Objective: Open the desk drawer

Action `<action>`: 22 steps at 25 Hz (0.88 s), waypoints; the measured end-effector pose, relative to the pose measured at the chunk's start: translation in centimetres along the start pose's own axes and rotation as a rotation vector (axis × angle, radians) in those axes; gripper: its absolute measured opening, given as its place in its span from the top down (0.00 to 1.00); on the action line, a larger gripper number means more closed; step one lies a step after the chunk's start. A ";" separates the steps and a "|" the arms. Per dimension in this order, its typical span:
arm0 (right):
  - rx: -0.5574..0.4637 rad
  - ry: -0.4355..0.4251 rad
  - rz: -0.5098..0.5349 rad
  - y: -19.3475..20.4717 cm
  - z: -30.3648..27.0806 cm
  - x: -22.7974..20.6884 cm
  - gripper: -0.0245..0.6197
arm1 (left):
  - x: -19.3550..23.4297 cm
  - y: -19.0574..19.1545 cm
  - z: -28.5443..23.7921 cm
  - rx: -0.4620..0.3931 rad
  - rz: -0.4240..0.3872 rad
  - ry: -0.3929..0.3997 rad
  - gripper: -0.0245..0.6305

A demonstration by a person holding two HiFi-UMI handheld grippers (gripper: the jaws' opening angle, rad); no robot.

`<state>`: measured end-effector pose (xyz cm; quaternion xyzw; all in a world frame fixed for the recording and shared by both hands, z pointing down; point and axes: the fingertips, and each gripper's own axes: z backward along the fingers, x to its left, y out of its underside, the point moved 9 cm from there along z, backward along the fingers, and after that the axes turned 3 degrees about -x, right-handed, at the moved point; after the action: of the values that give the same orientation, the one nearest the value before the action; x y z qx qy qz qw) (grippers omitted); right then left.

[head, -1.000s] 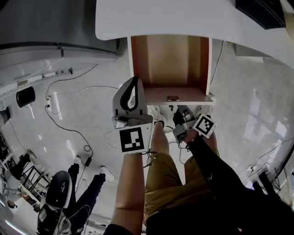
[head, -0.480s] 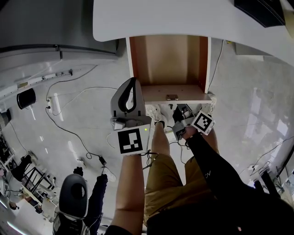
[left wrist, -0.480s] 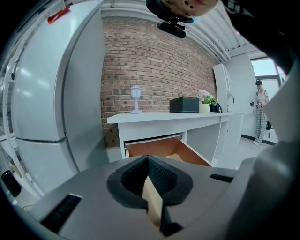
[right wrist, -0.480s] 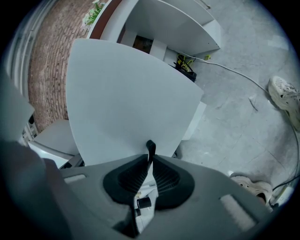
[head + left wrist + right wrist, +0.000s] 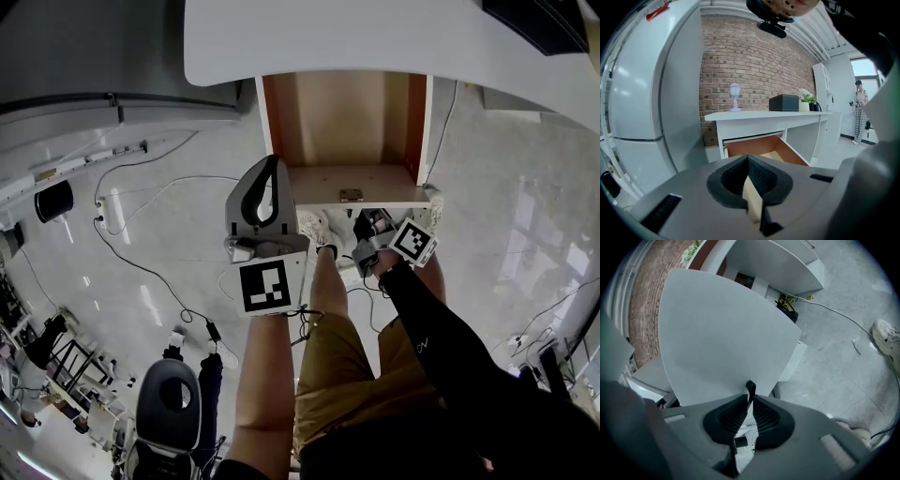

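The wooden drawer [image 5: 347, 122] stands pulled well out from under the white desk [image 5: 375, 37]. My right gripper [image 5: 364, 221] is low against the drawer's white front panel [image 5: 722, 333], below its top edge. It is shut on the thin black drawer handle [image 5: 750, 387], which stands up between the pads. My left gripper [image 5: 273, 161] hangs to the left of the drawer, level with its front, shut with nothing in it. In the left gripper view its tips [image 5: 748, 159] meet, with the open drawer [image 5: 759, 146] behind them.
A tall grey cabinet [image 5: 647, 93] stands left of the desk. Cables [image 5: 141, 187] trail over the glossy floor. The person's shoes [image 5: 314, 230] are just under the drawer front. Another person with a rolling chair [image 5: 173, 394] is at bottom left. A lamp [image 5: 735, 97] and black box [image 5: 783, 102] sit on the desk.
The right gripper stays shut on the handle and the drawer stays pulled out as far as before. The left gripper has not moved. The rolling chair at bottom left has shifted right.
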<state>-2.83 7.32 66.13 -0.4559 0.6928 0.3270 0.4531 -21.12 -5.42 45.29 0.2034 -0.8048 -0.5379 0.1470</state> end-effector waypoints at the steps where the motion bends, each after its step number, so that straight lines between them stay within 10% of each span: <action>1: -0.001 0.000 0.003 -0.1 0.0 -0.1 0.91 | 0.0 0.0 0.0 0.000 -0.002 0.000 0.95; 22: -0.048 0.007 -0.032 -0.1 -2.0 -2.7 0.91 | -0.8 0.4 0.5 0.018 -0.021 0.019 0.95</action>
<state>-2.91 6.44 69.42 -0.4789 0.6790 0.3346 0.4445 -20.72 -4.52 45.44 0.2181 -0.8059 -0.5303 0.1473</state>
